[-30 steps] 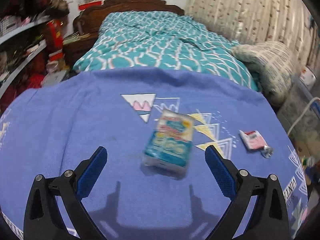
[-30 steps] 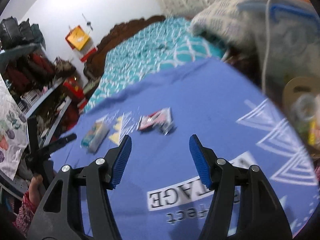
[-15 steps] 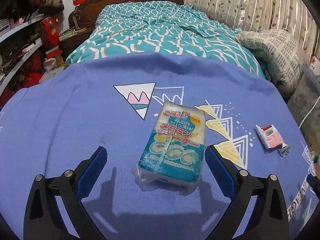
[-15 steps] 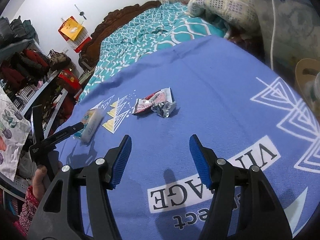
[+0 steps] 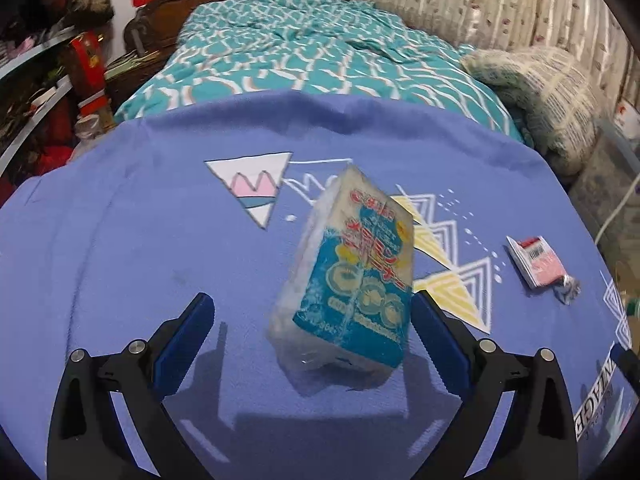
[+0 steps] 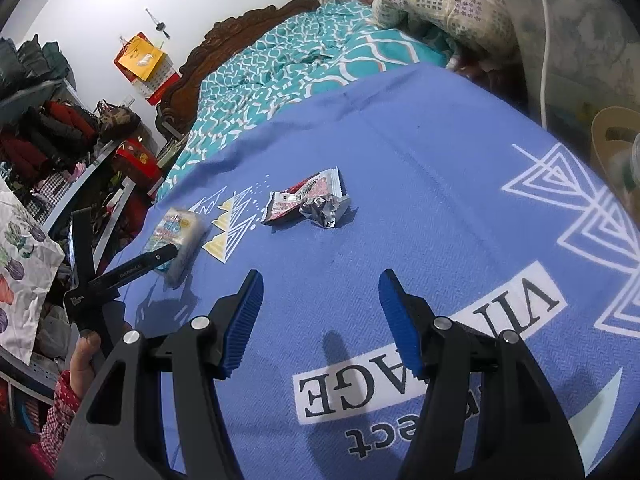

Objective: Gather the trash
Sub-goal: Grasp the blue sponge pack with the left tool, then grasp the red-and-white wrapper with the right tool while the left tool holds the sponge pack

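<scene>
Your left gripper [image 5: 312, 330] has its fingers spread wide around the sponge pack [image 5: 352, 276], which sits near the middle of the blue blanket [image 5: 140, 240], tipped up on one long edge rather than lying flat. The right-hand pad looks to be touching or just beside the pack's side, while the left-hand pad stands well clear, so the pack is not yet pinched. To take it well, centre the gripper first so both pads meet the two long sides together; closing from where you are would likely push the pack over toward the open side. Close slowly, low on the pack, because the clear wrapper looks slick and the block inside looks soft enough to squash. The pack is a pale block in clear film with a turquoise label, red lettering and round pictures on it. Your right gripper [image 6: 320, 312] hangs over the blanket's near edge with fingers apart and nothing between them. Ahead of it lies a red and white wrapper [image 6: 304, 196] with a crumpled bit of foil [image 6: 324, 210] touching it, toward the blanket's right side.
</scene>
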Motion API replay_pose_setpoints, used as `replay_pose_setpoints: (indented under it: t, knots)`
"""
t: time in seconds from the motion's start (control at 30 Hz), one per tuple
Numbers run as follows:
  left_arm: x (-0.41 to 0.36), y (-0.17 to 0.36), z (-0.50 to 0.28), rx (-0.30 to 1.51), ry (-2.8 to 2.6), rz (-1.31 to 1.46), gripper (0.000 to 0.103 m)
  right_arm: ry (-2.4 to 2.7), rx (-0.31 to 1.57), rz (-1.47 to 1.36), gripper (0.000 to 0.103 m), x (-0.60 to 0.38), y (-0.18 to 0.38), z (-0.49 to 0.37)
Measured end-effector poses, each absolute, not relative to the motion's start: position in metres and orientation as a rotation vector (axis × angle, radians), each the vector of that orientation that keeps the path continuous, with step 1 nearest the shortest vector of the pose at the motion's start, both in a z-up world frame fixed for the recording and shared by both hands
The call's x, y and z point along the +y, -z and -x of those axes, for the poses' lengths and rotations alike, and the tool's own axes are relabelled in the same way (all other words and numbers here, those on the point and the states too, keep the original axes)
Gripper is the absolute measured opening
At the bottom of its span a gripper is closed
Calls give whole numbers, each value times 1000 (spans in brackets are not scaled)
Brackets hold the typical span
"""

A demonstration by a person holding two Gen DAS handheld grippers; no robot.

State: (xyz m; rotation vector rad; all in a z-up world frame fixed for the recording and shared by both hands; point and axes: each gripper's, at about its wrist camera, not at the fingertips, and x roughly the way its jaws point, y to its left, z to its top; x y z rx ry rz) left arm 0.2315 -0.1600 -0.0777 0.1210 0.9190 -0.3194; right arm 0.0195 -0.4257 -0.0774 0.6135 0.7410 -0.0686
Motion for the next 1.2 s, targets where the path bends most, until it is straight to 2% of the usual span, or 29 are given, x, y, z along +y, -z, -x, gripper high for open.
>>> replay_pose_setpoints:
  t: [0.1,0.2,0.23,0.5,0.93,1.2]
  knots:
    - [-164,80,-232,920,316,-139,93,73,739,-614,62,-426,76,-18]
    - [-161,85,-237,950,341,-113,60,76,739,-610,62,-427,76,-19]
    - [-160,85,-237,952,351,-98,57,77,741,-605,62,-427,76,-19]
    - [-140,83,-206,948,387,-75,56,73,737,-596,62,-429,73,-27]
    - [-74,79,-95,898,370,-99,58,46,761,-592,62,-416,78,-54]
    - [-62,80,-86,897,357,-73,59,57,774,-584,62,-407,83,-63]
